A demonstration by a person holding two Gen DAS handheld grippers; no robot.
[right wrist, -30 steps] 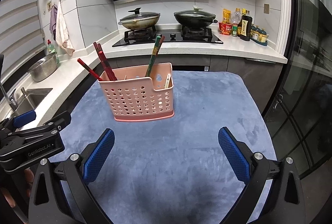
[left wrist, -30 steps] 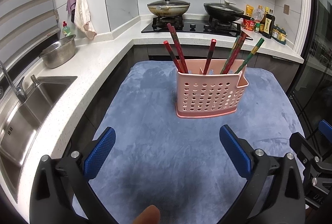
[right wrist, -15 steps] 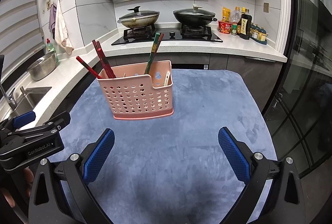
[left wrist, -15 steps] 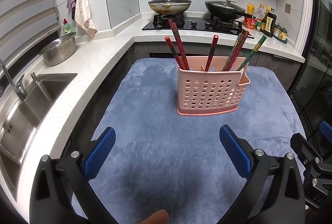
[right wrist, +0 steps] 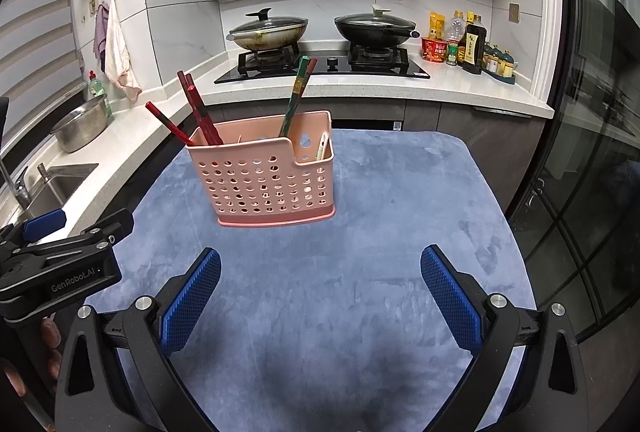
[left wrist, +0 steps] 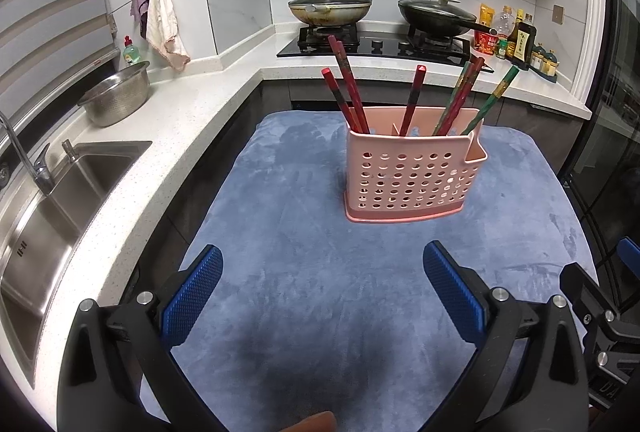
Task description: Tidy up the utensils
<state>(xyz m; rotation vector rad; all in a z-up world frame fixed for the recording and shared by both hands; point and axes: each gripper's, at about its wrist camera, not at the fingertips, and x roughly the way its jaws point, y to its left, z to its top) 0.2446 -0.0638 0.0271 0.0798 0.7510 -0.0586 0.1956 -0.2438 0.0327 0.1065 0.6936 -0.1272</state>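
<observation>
A: Left wrist view? 
B: Left claw point(left wrist: 322, 290) spread, empty, short of the pink holder point(left wrist: 414, 166) on the blue surface point(left wrist: 280, 252); chopsticks point(left wrist: 346, 88) stand inside. Holder slightly nearer than before.

A: Right wrist view? 
B: Right claw point(right wrist: 320, 290) spread, empty. Approach step; next, close on a chopstick to regroup.

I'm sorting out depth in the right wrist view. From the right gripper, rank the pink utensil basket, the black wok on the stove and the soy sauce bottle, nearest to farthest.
1. Pink utensil basket: on the blue mat, just ahead of the right gripper, slightly left.
2. Black wok and soy sauce bottle: both far back on the counter, wok on the stove, bottle to its right; too close to call.
</observation>
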